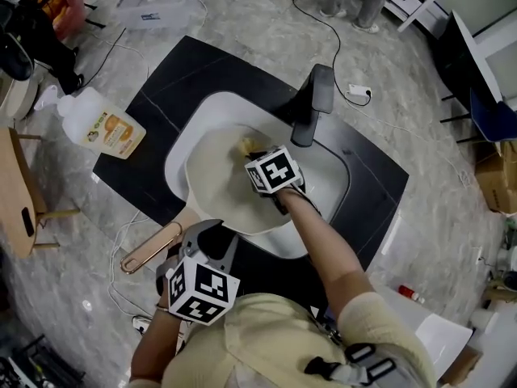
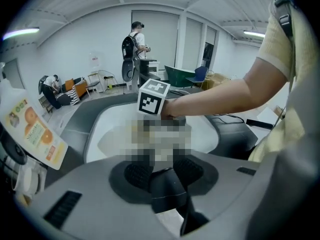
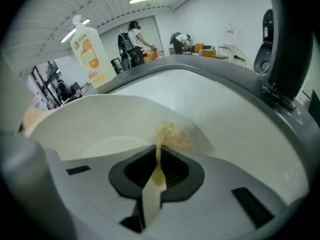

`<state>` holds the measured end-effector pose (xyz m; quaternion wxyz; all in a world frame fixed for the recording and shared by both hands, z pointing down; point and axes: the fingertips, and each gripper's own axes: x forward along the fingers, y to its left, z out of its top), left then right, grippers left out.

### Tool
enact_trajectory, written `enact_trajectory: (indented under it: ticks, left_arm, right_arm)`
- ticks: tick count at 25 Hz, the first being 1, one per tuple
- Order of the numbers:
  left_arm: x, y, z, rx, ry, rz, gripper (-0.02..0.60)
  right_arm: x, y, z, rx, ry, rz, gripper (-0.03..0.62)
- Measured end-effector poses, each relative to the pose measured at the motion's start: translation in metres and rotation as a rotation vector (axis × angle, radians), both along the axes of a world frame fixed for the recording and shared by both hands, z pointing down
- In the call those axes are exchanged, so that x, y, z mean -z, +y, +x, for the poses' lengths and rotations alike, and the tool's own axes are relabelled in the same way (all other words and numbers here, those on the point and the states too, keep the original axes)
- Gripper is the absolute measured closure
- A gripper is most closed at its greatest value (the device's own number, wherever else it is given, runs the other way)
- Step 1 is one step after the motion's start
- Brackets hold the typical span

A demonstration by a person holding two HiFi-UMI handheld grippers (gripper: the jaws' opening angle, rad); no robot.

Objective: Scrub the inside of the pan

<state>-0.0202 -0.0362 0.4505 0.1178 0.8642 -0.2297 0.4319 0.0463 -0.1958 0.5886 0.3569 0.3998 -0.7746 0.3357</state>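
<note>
Two grippers in play. Nearest the person, the left gripper (image 1: 206, 239) sits at 6 o'clock of the sink (image 1: 212, 107). Its jaws are closed with a dark wedge between the pads that I cannot name. It is just beside the pan handle (image 1: 149, 249), and no view shows it on the handle.

The pan (image 1: 212, 188) lies inside the sink, open side up, filling the left half. Its long axis runs from 7 o'clock to 1 o'clock: handle end out over the sink rim at 7 o'clock, bowl toward 1 o'clock.

The right gripper (image 1: 257, 158) is down in the bowl, clamped on a thin yellowish scrub pad (image 3: 172, 136). The pad touches the pan's far inner wall at about 1 o'clock.

Handling, judged:
- The pan is stiff and probably moderately heavy.
- Its smooth pale lining is likely slick, so it may spin or slide in the sink under scrubbing.
- Best hold is the handle, close to the bowl, to stop rotation.
- The pad is soft and light and will squash flat. It is pinched by one edge, so it could fold or slip out.

Beyond, a black faucet (image 1: 317, 95) stands at 1 o'clock of the sink. A bottle (image 1: 101, 126) lies well apart at 10 o'clock.
</note>
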Motion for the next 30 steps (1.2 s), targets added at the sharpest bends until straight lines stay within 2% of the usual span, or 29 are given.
enact_trajectory:
  ticks: [6,11,21,30]
  left_arm:
    - [-0.005,0.0,-0.004,0.033,0.013,-0.027,0.459]
    - [-0.007,0.0,-0.005,0.044,0.026,-0.02,0.459]
    - [-0.008,-0.001,-0.005,0.061,0.063,-0.018,0.459]
    - [-0.011,0.0,-0.001,0.044,0.068,-0.031,0.459]
  right_arm:
    - [-0.027,-0.019,-0.001,-0.079,0.046,-0.016,0.556]
    - [-0.039,-0.026,-0.014,-0.056,0.058,-0.021,0.556]
    - [-0.02,-0.028,-0.068,0.097,-0.076,0.017,0.556]
    - [0.003,0.003,-0.105,0.336,-0.168,0.017,0.556]
